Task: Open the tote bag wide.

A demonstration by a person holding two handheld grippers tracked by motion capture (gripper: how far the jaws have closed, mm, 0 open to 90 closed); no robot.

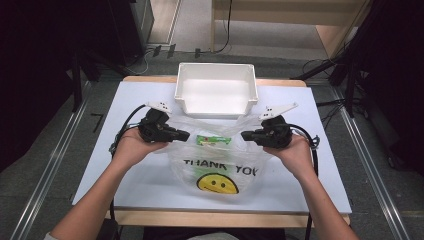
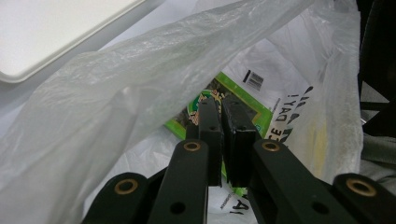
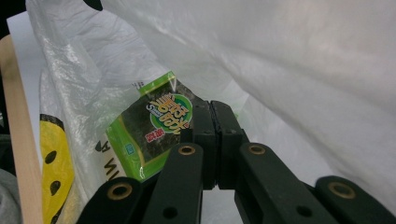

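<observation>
A clear plastic bag (image 1: 220, 170) printed THANK YOU with a yellow smiley lies on the white table (image 1: 310, 170). Its mouth is spread between my two grippers. A green seaweed packet (image 1: 212, 140) lies inside near the mouth. My left gripper (image 1: 186, 135) is shut at the bag's left rim and my right gripper (image 1: 244, 135) is shut at its right rim. In the left gripper view the jaws (image 2: 219, 100) point into the bag at the packet (image 2: 261, 116), with film (image 2: 116, 93) tented above. The right gripper (image 3: 211, 103) is beside the packet (image 3: 154, 126).
A white empty bin (image 1: 216, 107) stands just behind the bag at the table's far edge, and its corner (image 2: 46, 28) appears in the left gripper view. The table's wooden front edge (image 3: 18, 140) runs along one side of the right gripper view. Cables trail off both grippers.
</observation>
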